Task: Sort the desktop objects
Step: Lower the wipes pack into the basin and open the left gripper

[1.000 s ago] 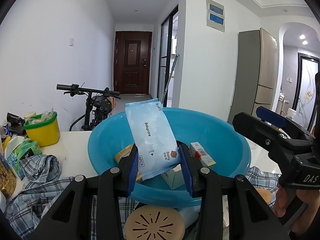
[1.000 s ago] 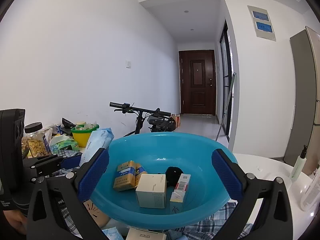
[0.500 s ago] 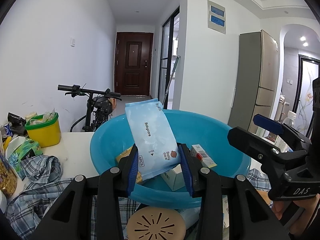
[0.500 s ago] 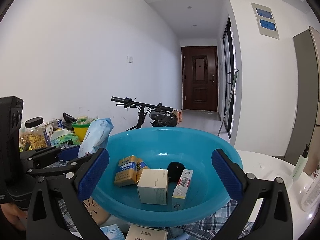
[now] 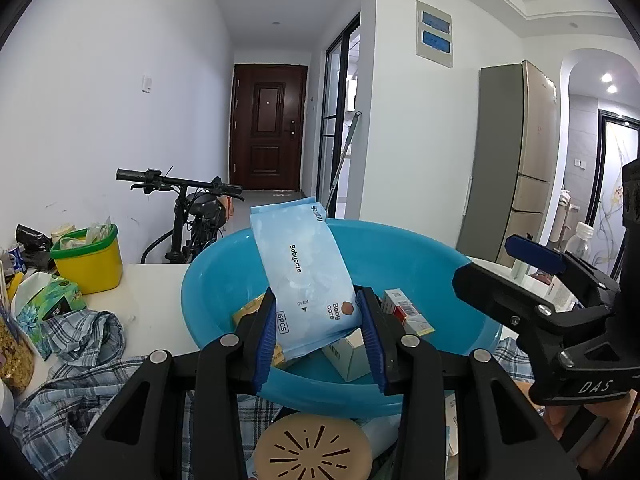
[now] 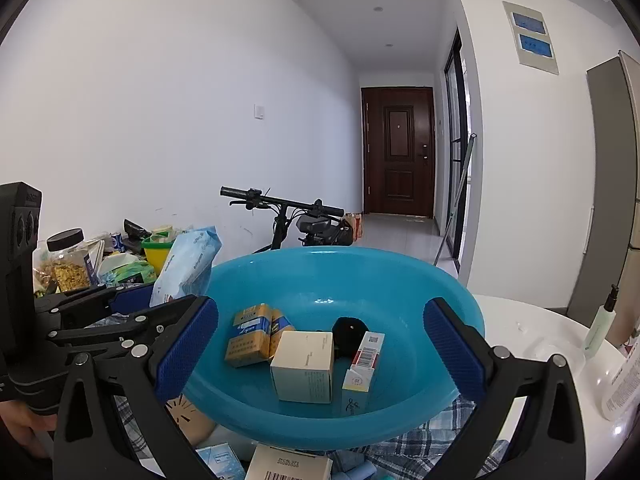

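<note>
Above the near left rim of the blue basin [image 5: 400,248], the left tool [image 5: 318,330] is clamped on the lower end of a pale blue wipes pack [image 5: 298,272], which stands tilted with its top leaning left. Right tool [image 6: 320,344]: pads spread wide, nothing between them, hovering at the near rim of the basin. Inside the basin lie a yellow carton [image 6: 246,336], a cream box [image 6: 304,360], a red-and-white box [image 6: 366,358] and a small black item [image 6: 350,330]. On the white bench [image 5: 152,288], left of the basin, stand a yellow tub [image 5: 90,260] and a checked cloth [image 5: 80,336].
</note>
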A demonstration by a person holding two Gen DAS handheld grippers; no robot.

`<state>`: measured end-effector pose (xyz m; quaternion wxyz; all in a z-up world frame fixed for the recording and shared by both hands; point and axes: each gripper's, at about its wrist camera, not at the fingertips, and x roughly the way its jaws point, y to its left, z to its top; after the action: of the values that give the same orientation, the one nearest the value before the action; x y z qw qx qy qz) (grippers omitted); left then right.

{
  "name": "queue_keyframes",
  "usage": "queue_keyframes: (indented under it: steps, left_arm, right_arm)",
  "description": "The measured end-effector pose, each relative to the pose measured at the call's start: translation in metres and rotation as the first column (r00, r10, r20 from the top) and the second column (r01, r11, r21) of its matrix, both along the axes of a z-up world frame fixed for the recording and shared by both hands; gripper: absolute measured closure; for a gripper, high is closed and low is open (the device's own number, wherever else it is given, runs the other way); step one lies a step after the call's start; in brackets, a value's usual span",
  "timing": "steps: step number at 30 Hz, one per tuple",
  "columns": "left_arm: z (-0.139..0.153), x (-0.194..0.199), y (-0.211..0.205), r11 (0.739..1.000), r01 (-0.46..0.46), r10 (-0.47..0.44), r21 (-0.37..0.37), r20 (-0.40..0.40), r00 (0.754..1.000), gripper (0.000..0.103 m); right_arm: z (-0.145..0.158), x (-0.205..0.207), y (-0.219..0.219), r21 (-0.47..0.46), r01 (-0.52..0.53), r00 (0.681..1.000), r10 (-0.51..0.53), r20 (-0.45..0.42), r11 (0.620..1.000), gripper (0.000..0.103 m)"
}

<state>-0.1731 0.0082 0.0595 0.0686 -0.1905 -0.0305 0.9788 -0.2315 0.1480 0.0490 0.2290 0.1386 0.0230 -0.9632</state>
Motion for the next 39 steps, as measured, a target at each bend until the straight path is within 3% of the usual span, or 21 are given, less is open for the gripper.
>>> queue_keyframes:
  steps: [14, 18, 19, 20, 21, 22, 28, 39]
  left_arm:
    - [0.001, 0.0, -0.001, 1.0, -0.002, 0.002, 0.006, -0.014, 1.0, 0.062]
    - [0.011, -0.002, 0.002, 1.0, -0.012, 0.013, 0.005, -0.058, 0.998, 0.062]
    - [0.012, -0.003, 0.004, 1.0, -0.023, 0.022, -0.01, -0.063, 0.998, 0.049]
    - [0.012, -0.005, 0.004, 0.998, -0.053, 0.052, -0.022, -0.058, 0.997, 0.021]
    - [0.011, -0.006, 0.002, 0.994, -0.106, 0.104, -0.027, -0.051, 0.993, 0.006]
    - [0.011, -0.007, -0.001, 0.989, -0.146, 0.145, -0.026, -0.044, 0.988, 0.0]
    - [0.009, -0.008, -0.023, 0.986, -0.136, 0.136, 0.093, 0.004, 0.991, 0.0]
    - [0.006, -0.004, -0.01, 0.993, -0.122, 0.122, 0.008, -0.005, 0.993, 0.0]
  right_arm:
    - [-0.002, -0.001, -0.002, 0.008, 0.002, 1.0, -0.002, 0.005, 1.0, 0.001]
    - [-0.001, 0.002, -0.003, 0.014, 0.004, 1.0, -0.004, -0.004, 1.0, 0.001]
    - [-0.001, 0.002, -0.003, 0.019, 0.006, 1.0, -0.006, -0.007, 1.0, 0.001]
    - [-0.001, 0.002, -0.002, 0.017, 0.006, 1.0, -0.006, -0.007, 1.0, 0.001]
    - [-0.001, 0.002, 0.0, 0.007, 0.006, 1.0, -0.006, -0.005, 1.0, 0.001]
    - [-0.001, 0.001, 0.002, -0.005, 0.007, 1.0, -0.007, 0.0, 1.0, 0.001]
    - [0.0, 0.002, 0.001, 0.0, 0.007, 1.0, -0.007, 0.002, 1.0, 0.0]
    - [-0.002, 0.004, 0.001, 0.003, 0.009, 1.0, -0.009, 0.004, 1.0, 0.001]
